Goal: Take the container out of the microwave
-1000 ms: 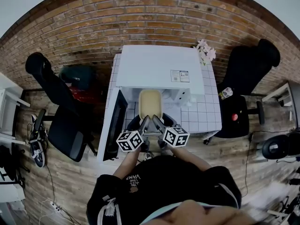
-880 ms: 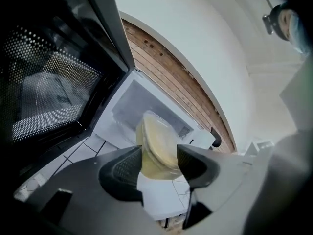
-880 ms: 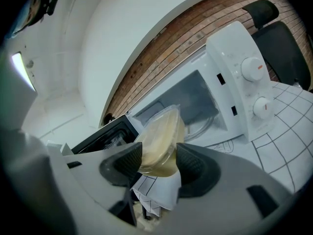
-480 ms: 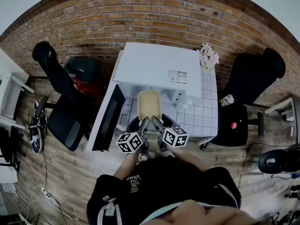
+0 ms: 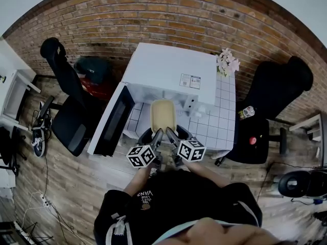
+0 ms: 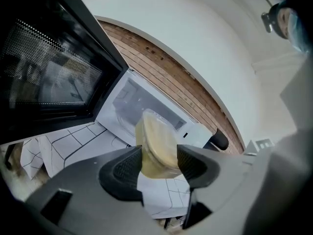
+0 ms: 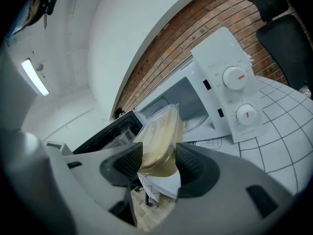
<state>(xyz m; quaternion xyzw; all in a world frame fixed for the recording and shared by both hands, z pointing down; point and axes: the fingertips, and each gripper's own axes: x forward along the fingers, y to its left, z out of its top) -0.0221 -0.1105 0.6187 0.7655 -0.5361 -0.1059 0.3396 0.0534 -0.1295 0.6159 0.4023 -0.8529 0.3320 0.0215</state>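
Note:
A clear lidded container (image 5: 163, 114) of pale yellow food hangs in front of the white microwave (image 5: 171, 75), above the tiled table. Both grippers grip its near end. My left gripper (image 5: 157, 135) is shut on the container (image 6: 155, 146), its jaws pressed on both sides. My right gripper (image 5: 168, 134) is likewise shut on the container (image 7: 159, 141). The microwave's black door (image 5: 113, 120) stands open to the left. Its empty cavity (image 6: 142, 102) shows behind the container, and its two dials (image 7: 234, 77) show in the right gripper view.
The white tiled table (image 5: 225, 121) carries the microwave and pink flowers (image 5: 226, 61) at its back right corner. Black office chairs stand left (image 5: 69, 106) and right (image 5: 271, 96). A brick wall (image 5: 168, 19) runs behind. The floor is wood.
The view has shifted a little and the microwave door looks swung further out to the left. The container stays held by both grippers just outside the cavity.

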